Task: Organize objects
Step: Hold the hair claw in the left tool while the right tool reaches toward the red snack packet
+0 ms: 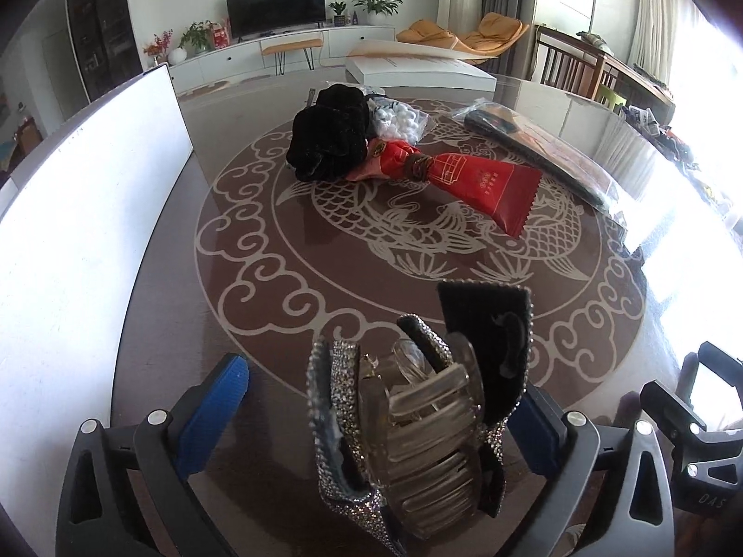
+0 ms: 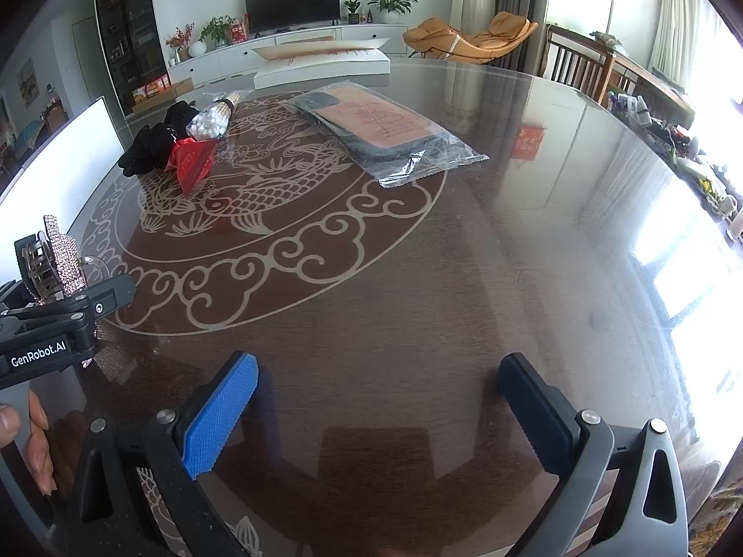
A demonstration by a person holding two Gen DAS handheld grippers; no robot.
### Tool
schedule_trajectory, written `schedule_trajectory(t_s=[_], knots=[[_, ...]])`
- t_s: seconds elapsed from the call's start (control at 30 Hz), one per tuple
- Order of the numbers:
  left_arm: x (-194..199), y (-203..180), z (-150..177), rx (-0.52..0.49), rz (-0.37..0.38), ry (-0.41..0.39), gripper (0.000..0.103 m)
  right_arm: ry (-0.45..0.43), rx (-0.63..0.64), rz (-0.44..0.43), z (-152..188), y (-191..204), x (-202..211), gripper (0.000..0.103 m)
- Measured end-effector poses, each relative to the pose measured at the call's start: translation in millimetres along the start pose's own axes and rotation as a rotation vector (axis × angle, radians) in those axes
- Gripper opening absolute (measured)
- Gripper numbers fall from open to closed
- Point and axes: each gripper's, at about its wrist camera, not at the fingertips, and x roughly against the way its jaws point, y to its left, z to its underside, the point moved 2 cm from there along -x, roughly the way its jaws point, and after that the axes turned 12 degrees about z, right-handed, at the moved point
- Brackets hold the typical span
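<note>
A cluster of hair clips rests on the glass table top: a rhinestone clip, a clear claw clip and a black card. My left gripper is open wide around the cluster. Its left blue pad stands well apart from the clips, while the right pad is close beside the black card. In the right wrist view the same clips show at the left edge by the left gripper. My right gripper hangs open over bare glass with nothing between its fingers.
Further back lie a black velvet scrunchie, a red packet, a bag of white beads and a flat dark item in a clear plastic bag. A white board borders the left; a white box stands behind.
</note>
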Motion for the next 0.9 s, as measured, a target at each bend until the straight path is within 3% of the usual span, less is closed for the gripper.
schedule_trajectory(t_s=[0.9], knots=[[7.2,9.5,1.2,0.001,0.001,0.011,0.103,0.000,0.000,0.000,0.1,0.1,0.3,0.103]])
